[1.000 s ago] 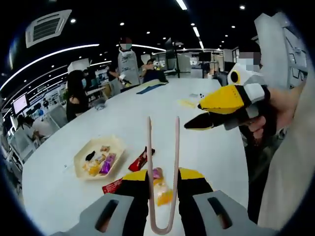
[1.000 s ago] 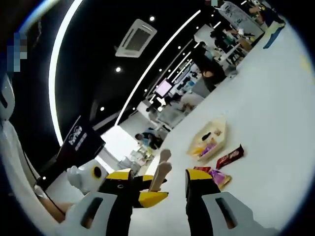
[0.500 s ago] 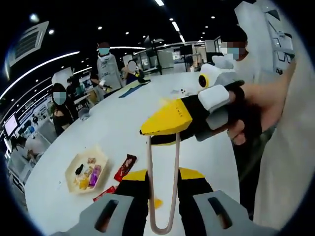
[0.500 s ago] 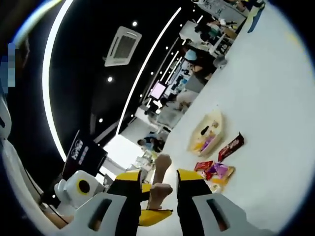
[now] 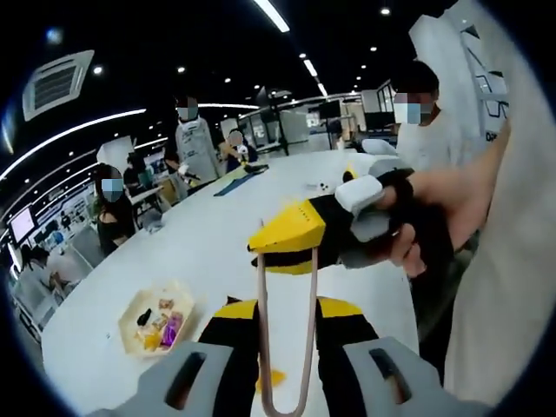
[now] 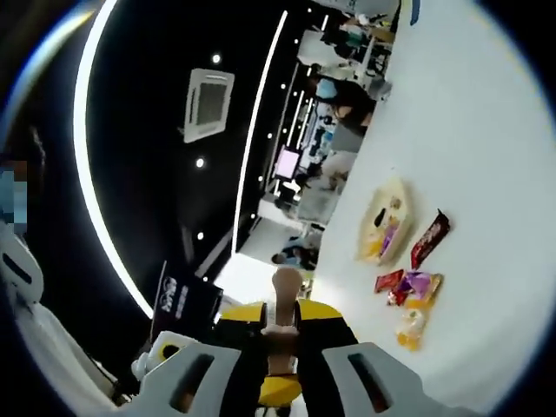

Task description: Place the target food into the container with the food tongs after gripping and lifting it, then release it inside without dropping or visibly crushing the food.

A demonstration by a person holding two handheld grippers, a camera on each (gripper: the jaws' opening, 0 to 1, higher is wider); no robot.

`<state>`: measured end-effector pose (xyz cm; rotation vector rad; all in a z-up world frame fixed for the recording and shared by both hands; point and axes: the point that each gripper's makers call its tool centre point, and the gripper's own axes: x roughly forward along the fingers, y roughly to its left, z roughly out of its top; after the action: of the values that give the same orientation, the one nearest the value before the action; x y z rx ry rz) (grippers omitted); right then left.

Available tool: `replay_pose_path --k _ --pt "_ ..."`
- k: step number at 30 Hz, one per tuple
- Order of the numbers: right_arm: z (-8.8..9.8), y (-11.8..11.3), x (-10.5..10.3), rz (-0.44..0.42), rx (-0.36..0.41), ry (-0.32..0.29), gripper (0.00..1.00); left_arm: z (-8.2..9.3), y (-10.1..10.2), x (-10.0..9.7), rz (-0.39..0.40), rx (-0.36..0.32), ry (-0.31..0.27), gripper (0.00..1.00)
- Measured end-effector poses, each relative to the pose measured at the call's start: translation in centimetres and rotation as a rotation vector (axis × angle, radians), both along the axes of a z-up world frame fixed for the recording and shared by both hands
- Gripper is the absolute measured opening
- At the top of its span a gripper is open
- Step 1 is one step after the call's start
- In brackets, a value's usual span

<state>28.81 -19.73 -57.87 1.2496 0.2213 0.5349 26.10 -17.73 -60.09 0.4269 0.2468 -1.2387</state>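
Note:
Beige food tongs [image 5: 262, 339] stand upright between the jaws of my left gripper [image 5: 288, 306], which is shut on them near their bend. My right gripper [image 5: 280, 247], held by a hand [image 5: 434, 221], reaches in from the right and is shut on the tongs' tips. In the right gripper view the tongs' tip [image 6: 285, 287] sticks up from my right gripper [image 6: 281, 320]. A cream tray [image 5: 139, 304] [image 6: 402, 208] with several snacks lies on the white table [image 5: 208, 243]. Beside it lie a dark red bar [image 6: 431, 239], a red packet [image 6: 387, 281], a purple packet [image 6: 420, 285] and a yellow snack [image 6: 411, 324] [image 5: 272, 378].
Several people stand or sit at the table's far side [image 5: 193, 143], and one stands close on the right [image 5: 417, 113]. A blue sheet [image 5: 236, 176] and small items [image 5: 323, 185] lie far across the table. Bare tabletop [image 6: 486, 174] stretches beyond the packets.
My right gripper has swung in across the left gripper view onto the tongs' tips and closed on them. Both views have shifted with the hands; the tray and packets lie as before.

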Motion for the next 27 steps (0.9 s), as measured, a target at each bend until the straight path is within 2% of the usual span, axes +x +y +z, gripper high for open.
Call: replay_pose_path --k 2,6,8,10,13,14,18,20,24,27 --pt "0.1 -0.1 0.1 0.002 0.031 -0.001 0.11 0.3 0.0 0.0 0.004 -0.014 0.002 0.22" --pt "1.3 -0.6 0.2 -0.007 0.194 -0.004 0.11 0.3 0.6 0.3 0.028 -0.029 0.011 0.27" --pt "1.2 -0.5 0.0 0.007 0.217 0.001 0.11 0.4 0.9 0.3 0.036 -0.035 0.008 0.29" --pt "1.2 -0.3 0.0 0.016 0.233 0.005 0.11 0.8 1.1 0.3 0.042 -0.056 0.012 0.28" --pt "1.6 -0.1 -0.1 0.024 0.334 0.016 0.11 1.5 0.8 0.1 0.037 -0.089 0.004 0.23" --pt "1.4 0.1 -0.1 0.028 0.346 0.025 0.11 1.8 0.7 0.0 0.037 -0.098 0.002 0.20" --pt "1.2 0.1 -0.2 0.035 0.372 0.038 0.11 2.1 0.5 0.0 0.042 -0.105 -0.014 0.20" --pt "1.1 0.2 -0.2 0.039 0.362 0.042 0.11 2.2 0.5 -0.1 0.042 -0.107 -0.017 0.20" --pt "1.3 0.4 -0.1 0.040 0.359 0.042 0.11 2.5 0.7 0.0 0.052 -0.117 -0.016 0.20" --pt "1.5 0.5 -0.1 0.043 0.386 0.042 0.11 2.8 0.7 0.1 0.058 -0.140 -0.003 0.20"
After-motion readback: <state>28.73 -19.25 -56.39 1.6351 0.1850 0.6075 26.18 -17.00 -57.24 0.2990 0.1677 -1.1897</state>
